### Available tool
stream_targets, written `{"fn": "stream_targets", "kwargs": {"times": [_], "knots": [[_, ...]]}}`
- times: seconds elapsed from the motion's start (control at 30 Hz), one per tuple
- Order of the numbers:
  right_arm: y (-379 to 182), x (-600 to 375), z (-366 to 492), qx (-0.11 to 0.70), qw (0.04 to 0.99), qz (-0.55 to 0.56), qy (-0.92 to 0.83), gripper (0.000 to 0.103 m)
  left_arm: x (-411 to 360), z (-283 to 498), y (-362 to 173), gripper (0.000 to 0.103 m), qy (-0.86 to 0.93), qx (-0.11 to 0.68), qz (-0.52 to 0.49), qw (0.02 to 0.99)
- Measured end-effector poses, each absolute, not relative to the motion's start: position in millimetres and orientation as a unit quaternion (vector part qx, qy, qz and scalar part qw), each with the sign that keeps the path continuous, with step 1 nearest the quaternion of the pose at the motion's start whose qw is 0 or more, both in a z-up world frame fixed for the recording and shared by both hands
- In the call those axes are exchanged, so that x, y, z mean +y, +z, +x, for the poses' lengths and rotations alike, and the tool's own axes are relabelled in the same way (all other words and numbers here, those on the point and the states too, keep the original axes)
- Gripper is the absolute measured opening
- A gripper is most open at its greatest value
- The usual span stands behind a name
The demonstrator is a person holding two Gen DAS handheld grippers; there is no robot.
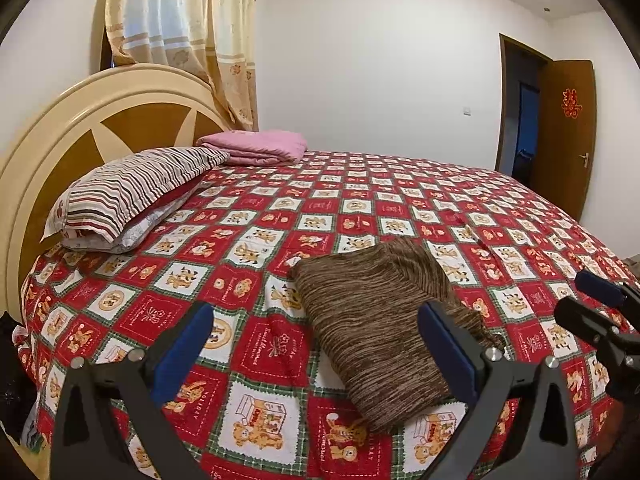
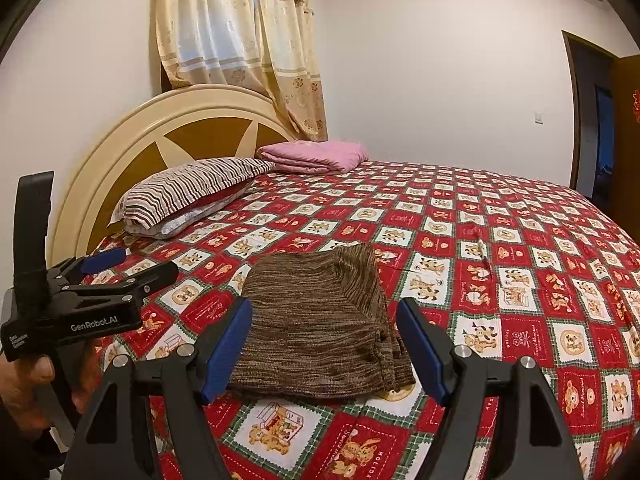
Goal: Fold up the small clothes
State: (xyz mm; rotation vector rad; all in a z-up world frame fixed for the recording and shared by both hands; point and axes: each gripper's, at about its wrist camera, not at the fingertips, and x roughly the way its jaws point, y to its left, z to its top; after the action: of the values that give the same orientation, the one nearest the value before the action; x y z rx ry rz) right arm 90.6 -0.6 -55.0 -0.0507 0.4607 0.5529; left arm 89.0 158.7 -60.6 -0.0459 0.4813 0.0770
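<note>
Folded brown knit garment (image 2: 320, 320) lies centre frame on the bed (image 2: 520, 280); left gripper (image 1: 316, 344) and right gripper (image 2: 324, 340) jaws both released, holding nothing.

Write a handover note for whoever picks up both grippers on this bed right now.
Left gripper: open, empty, fingers clear of the cloth.
Right gripper: open, empty, above the near edge.
Brown knit garment: lies on the bear-print bedspread near the front edge, already folded into a compact rectangle, layers showing on its right side.
Striped pillow and pink folded blanket are by the headboard, away from the work.
Done: the folds, apparently. Left: probably a check or tidy; no other small clothes in view.
</note>
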Motion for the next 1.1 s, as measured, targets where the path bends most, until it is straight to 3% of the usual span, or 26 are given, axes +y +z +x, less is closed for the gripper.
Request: {"fn": "stream_targets", "kwargs": {"times": [1.1], "knots": [[-61.8, -8.3, 85.1, 0.221, 0.936, -0.009, 0.273, 0.076, 164.2, 91.7, -64.0, 0.103, 0.043, 0.248, -0.015, 0.968]]}}
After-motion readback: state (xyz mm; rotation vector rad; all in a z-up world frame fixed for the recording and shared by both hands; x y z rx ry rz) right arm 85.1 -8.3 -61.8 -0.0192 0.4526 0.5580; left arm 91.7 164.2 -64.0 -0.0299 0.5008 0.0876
